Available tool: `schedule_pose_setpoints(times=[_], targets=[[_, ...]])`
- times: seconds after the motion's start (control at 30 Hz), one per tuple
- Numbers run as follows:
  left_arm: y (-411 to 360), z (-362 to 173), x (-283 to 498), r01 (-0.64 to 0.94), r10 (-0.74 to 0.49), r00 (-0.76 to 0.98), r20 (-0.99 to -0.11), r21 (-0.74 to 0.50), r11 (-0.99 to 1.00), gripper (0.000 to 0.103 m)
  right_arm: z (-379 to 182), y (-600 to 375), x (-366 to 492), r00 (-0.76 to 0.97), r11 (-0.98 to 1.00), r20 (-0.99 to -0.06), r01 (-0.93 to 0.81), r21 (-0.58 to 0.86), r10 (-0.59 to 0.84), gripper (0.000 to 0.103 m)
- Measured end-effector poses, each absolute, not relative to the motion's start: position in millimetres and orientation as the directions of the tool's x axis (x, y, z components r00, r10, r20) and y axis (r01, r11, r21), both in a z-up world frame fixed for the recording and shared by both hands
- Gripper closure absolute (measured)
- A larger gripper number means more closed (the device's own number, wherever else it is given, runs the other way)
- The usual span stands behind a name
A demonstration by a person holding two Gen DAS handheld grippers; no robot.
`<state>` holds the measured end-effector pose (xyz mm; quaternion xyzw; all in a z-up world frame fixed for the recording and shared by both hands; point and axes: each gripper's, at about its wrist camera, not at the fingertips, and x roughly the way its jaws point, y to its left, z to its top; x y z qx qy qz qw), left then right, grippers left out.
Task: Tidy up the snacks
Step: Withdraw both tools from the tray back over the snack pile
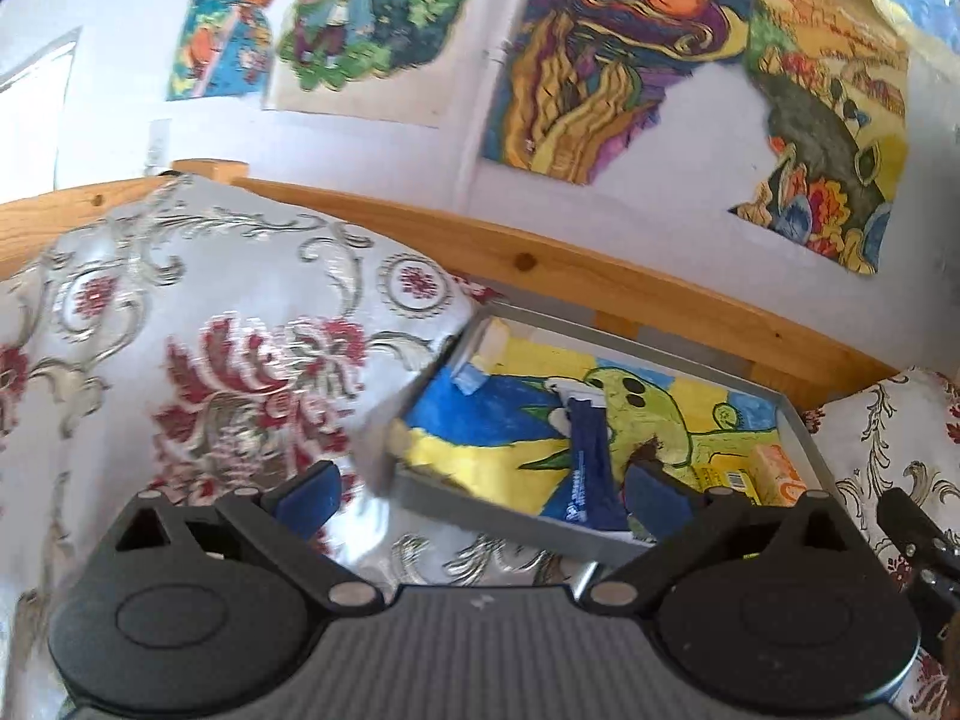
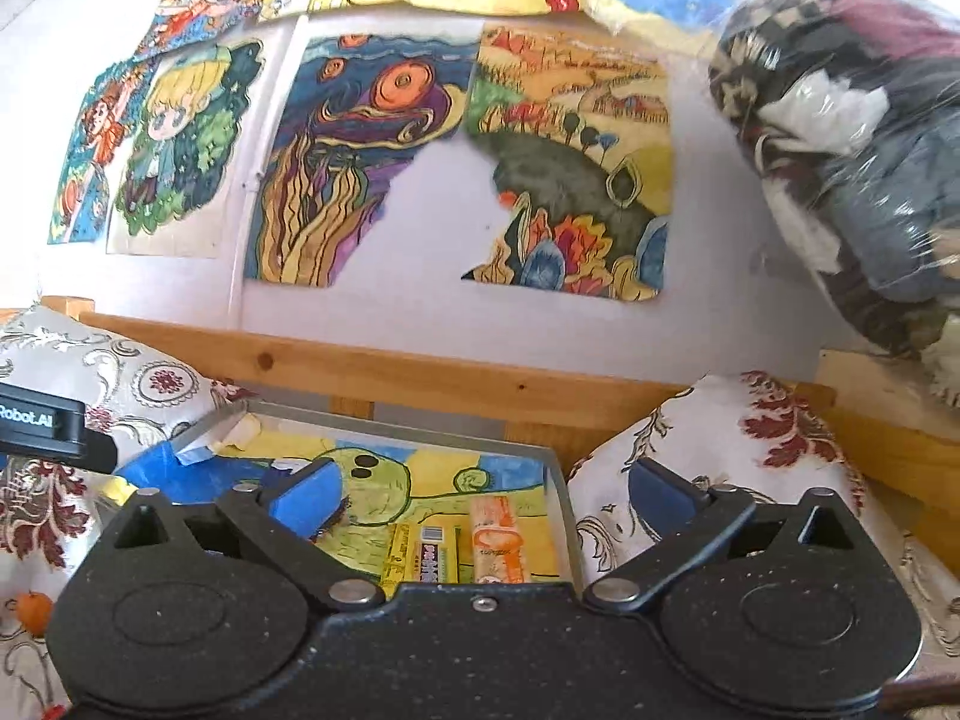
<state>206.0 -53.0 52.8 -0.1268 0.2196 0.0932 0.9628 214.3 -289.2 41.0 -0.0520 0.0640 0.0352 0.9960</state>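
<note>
A grey tray (image 1: 510, 516) lined with a child's drawing sits between floral cushions. In it lies a dark blue snack packet (image 1: 585, 468), with a yellow packet (image 1: 723, 477) and an orange packet (image 1: 780, 471) at the right end. My left gripper (image 1: 483, 498) is open above the tray's near-left corner; the blue packet lies close to its right finger, not gripped. My right gripper (image 2: 483, 495) is open and holds nothing, over the right end of the tray (image 2: 564, 516), above the yellow packet (image 2: 399, 552), a second yellow packet (image 2: 435, 555) and the orange packet (image 2: 498, 540).
Floral cushions (image 1: 210, 330) (image 2: 720, 450) flank the tray. A wooden rail (image 2: 420, 378) runs behind it, below a wall of drawings. A clear bag of clothes (image 2: 858, 150) bulges at the upper right. A small orange object (image 2: 33, 609) lies on the cloth at left.
</note>
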Motion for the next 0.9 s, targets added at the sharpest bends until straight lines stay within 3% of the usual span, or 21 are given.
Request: schedule_pose_setpoints(times=[0.9], targets=[[-24.6, 41.6, 89.1, -0.180, 0.107, 0.886, -0.451, -0.123, 0.976, 0.001, 31.3, -273.7, 81.0, 0.986, 0.985, -0.152, -0.091, -0.146, 0.068, 0.001]])
